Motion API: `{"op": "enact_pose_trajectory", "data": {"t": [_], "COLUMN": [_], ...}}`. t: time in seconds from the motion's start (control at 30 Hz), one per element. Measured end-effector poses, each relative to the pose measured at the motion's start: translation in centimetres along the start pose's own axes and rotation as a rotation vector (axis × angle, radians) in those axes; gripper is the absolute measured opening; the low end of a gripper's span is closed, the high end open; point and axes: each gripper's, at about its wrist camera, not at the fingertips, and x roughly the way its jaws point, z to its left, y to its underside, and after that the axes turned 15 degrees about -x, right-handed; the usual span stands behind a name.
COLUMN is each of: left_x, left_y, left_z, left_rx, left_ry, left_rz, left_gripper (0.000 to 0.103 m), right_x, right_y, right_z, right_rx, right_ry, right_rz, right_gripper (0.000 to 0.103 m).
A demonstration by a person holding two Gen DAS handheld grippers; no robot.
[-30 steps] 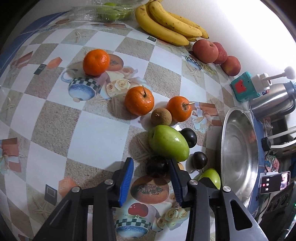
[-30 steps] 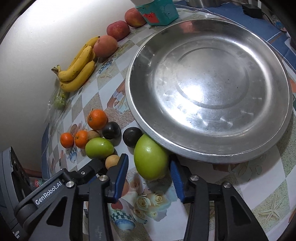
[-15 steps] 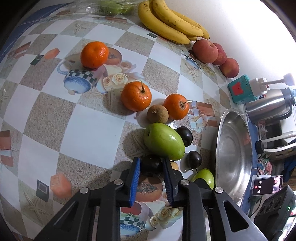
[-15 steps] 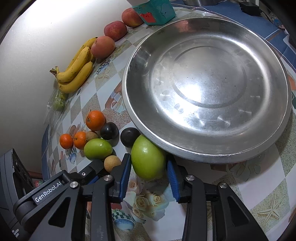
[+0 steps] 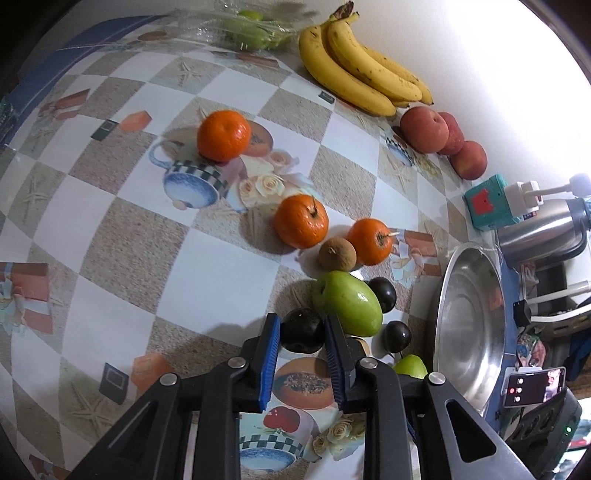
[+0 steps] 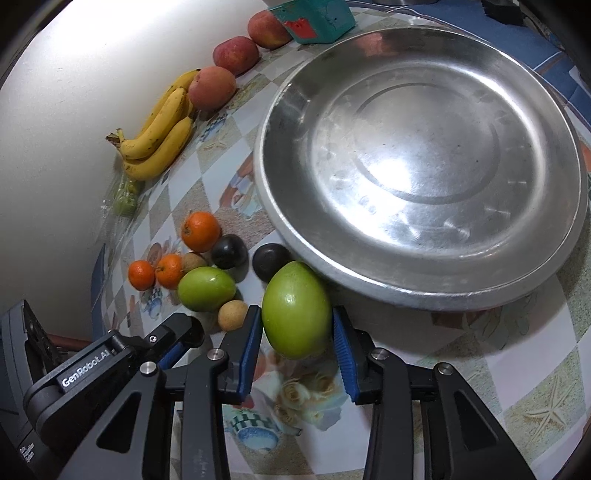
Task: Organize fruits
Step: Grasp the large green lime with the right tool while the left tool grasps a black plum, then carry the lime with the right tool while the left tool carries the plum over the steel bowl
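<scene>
My left gripper (image 5: pixel 302 330) is shut on a dark plum (image 5: pixel 303 329), next to a green mango (image 5: pixel 347 302) on the patterned tablecloth. My right gripper (image 6: pixel 296 325) is shut on a second green mango (image 6: pixel 296 310), just in front of the rim of the empty steel tray (image 6: pixel 421 295). That mango peeks out in the left wrist view (image 5: pixel 410 366). Two more dark plums (image 5: pixel 383 293) (image 5: pixel 397 335), a brown round fruit (image 5: pixel 337 253) and three oranges (image 5: pixel 301 220) lie nearby.
Bananas (image 5: pixel 354 74), peaches (image 5: pixel 424 129) and a bag of green fruit (image 5: pixel 243 29) line the wall. A teal box (image 5: pixel 487 206), a steel kettle (image 5: pixel 543 236) and a phone (image 5: pixel 533 386) stand on the right. The left gripper's body (image 6: pixel 92 365) shows beside my right gripper.
My left gripper moved forward and closed on the dark plum. My right gripper closed on the green mango and moved slightly toward the tray.
</scene>
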Motion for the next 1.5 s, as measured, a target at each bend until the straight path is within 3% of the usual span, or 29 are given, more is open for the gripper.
{"op": "enact_pose_trajectory", "data": {"t": [0.33, 0.73, 1.13, 1.5], "left_x": [-1.8, -2.5, -2.7, -1.9], "left_y": [-0.3, -0.3, 0.8, 4.2], "left_z": [0.0, -1.6, -6.4, -12.3], "left_rx": [-0.001, 0.048, 0.192, 0.415], "left_ry": [0.024, 0.049, 0.104, 0.141], "left_rz": [-0.055, -0.098, -0.147, -0.167], "left_gripper": [0.026, 0.026, 0.026, 0.026], "right_x": [-2.1, -3.9, -5.4, -6.7], "right_y": [-0.4, -1.5, -3.8, -5.3], "right_z": [1.5, 1.7, -0.7, -5.3], "right_rx": [-0.037, -0.08, -0.043, 0.033], "right_ry": [-0.039, 0.042, 0.175, 0.294], "right_rz": [-0.068, -0.124, -0.18, -0.19], "right_gripper": [0.039, 0.039, 0.039, 0.04]}}
